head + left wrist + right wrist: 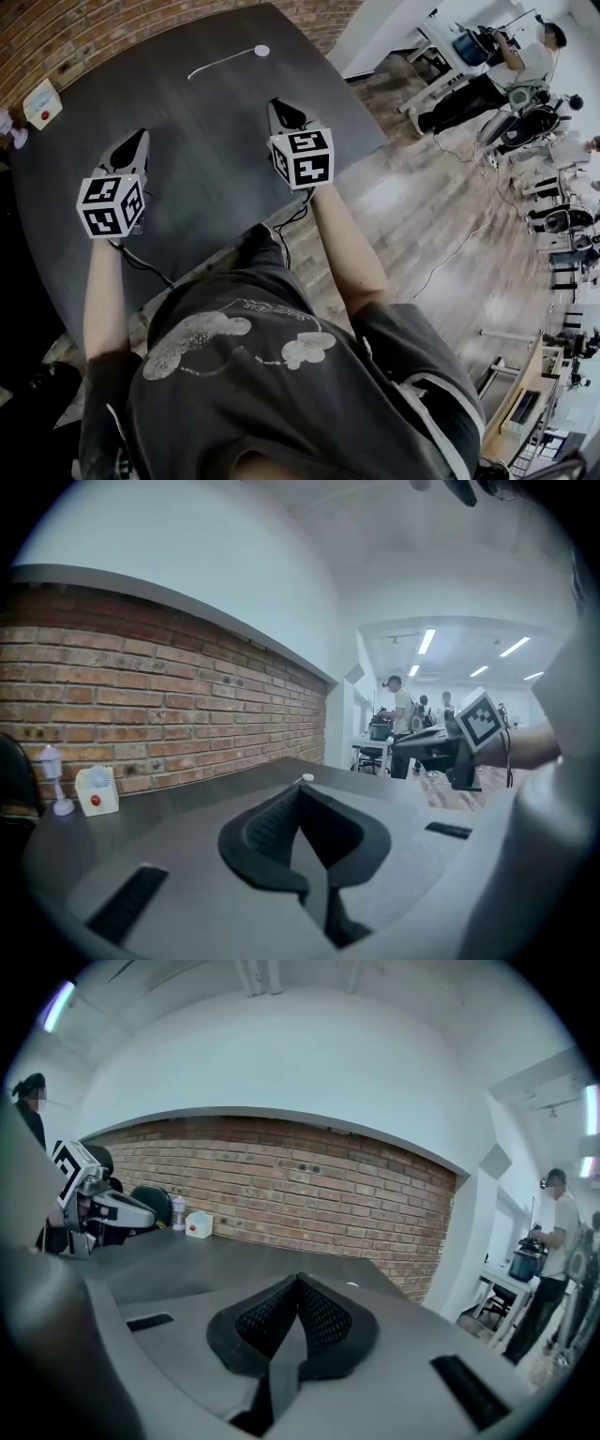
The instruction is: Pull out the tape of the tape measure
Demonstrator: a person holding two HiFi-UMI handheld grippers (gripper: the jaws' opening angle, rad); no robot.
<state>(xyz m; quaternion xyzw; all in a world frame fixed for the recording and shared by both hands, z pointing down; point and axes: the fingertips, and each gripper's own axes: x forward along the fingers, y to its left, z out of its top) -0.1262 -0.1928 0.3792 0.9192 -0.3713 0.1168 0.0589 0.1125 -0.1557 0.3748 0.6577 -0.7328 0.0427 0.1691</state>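
The tape measure [262, 51] is a small white round case at the far end of the dark table [216, 131], with a thin pale tape [217, 64] stretched out to its left. Both grippers hover over the near half of the table, well short of it. My left gripper [142, 134] is shut with nothing between its jaws, and my right gripper [275, 103] is shut and empty too. In the left gripper view the closed tips [300, 787] point toward the white case [307, 778]. In the right gripper view the closed tips [300, 1279] sit just left of the case [352, 1284].
A white box with a red button [42, 103] and a small bottle [53, 780] stand at the table's far left by the brick wall. The table's right edge drops to a wooden floor [441, 216]. People work at desks [469, 56] beyond.
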